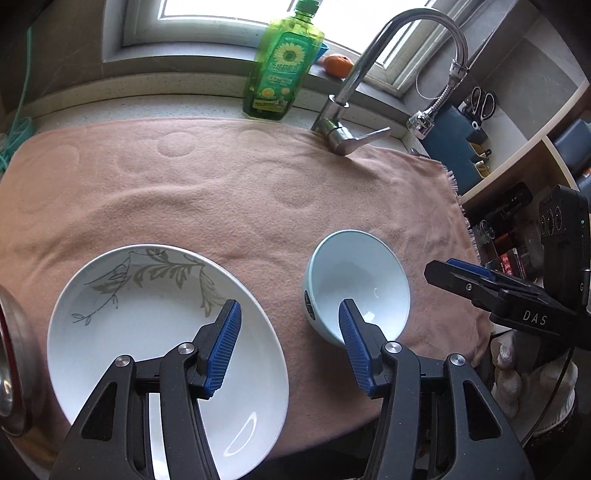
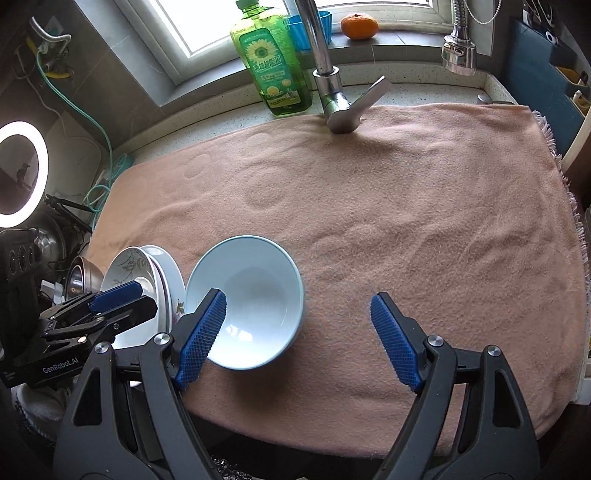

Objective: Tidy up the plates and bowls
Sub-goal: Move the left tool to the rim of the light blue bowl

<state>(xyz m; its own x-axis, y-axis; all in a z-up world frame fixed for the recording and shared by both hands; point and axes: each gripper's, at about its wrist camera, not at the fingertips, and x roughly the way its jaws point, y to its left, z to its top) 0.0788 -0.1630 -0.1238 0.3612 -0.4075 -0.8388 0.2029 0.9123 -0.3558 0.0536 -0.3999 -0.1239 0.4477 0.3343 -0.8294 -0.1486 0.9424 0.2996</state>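
Looking down along both grippers, we see a pink towel [image 2: 406, 206] spread over the counter, with the dishes gathered at its near left part. Our left gripper [image 1: 290, 314] hangs with its jaws about half apart and nothing between them; one blue pad sits over the white plate [image 1: 147, 332], the other over the near rim of the light blue bowl [image 1: 356, 282], though we cannot tell if either pad touches. That plate, printed with a grey leaf sprig, lies flat on the towel, just left of the bowl. From the right wrist view we see it is the top of a small stack, with another plate [image 2: 173, 280] showing beneath it. A metal bowl [image 2: 79, 280] stands at the stack's far left edge.

Our right gripper [image 2: 297, 312] is spread wide and empty, its left finger overlapping the bowl's rim in our view, its right finger over bare towel. The bowl sits upright and empty.

At the back we have a green dish soap bottle [image 1: 282, 62] beside the chrome faucet [image 1: 347, 122], and an orange [image 2: 359, 26] on the windowsill. A gloved hand [image 1: 517, 384] shows at the lower right of the left wrist view, under the other gripper's body.
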